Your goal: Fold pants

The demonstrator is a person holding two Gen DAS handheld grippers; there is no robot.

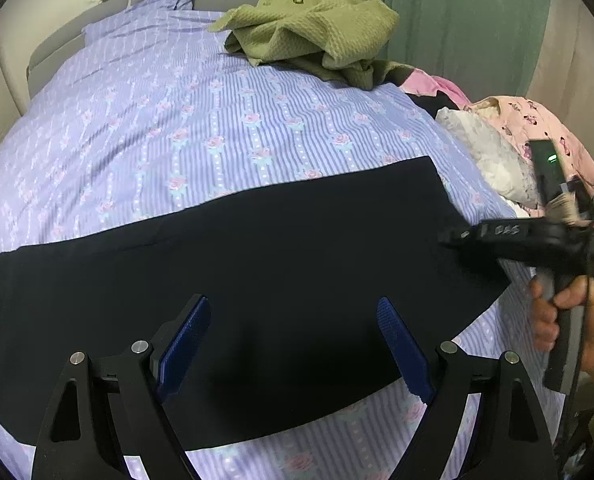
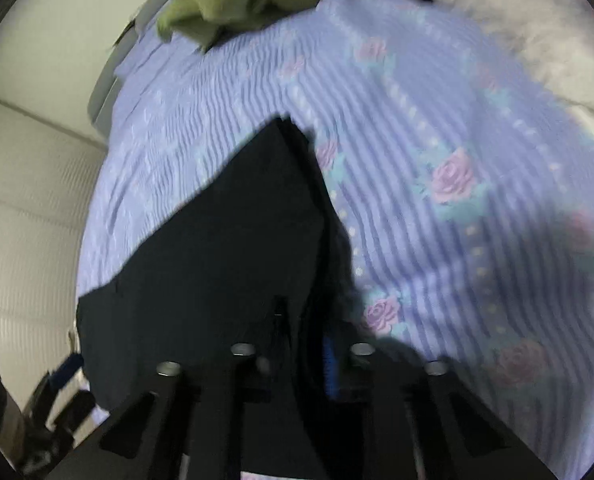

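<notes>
Dark navy pants [image 1: 257, 264] lie flat across the near part of the bed, folded lengthwise into a long band. My left gripper [image 1: 293, 336] is open above the near edge of the pants, its blue pads [image 1: 185, 340] spread wide with nothing between them. My right gripper [image 1: 457, 236] shows at the right end of the pants in the left wrist view, held in a hand. In the blurred right wrist view the right gripper [image 2: 305, 344] is shut on the pants' end [image 2: 225, 240], with a blue pad [image 2: 331, 364] partly visible.
The bed has a lilac striped sheet [image 1: 177, 128] with roses. A crumpled olive green garment [image 1: 317, 24] lies at the far side. Pink and white clothes [image 1: 509, 140] are piled at the right edge. A green curtain [image 1: 457, 12] hangs behind.
</notes>
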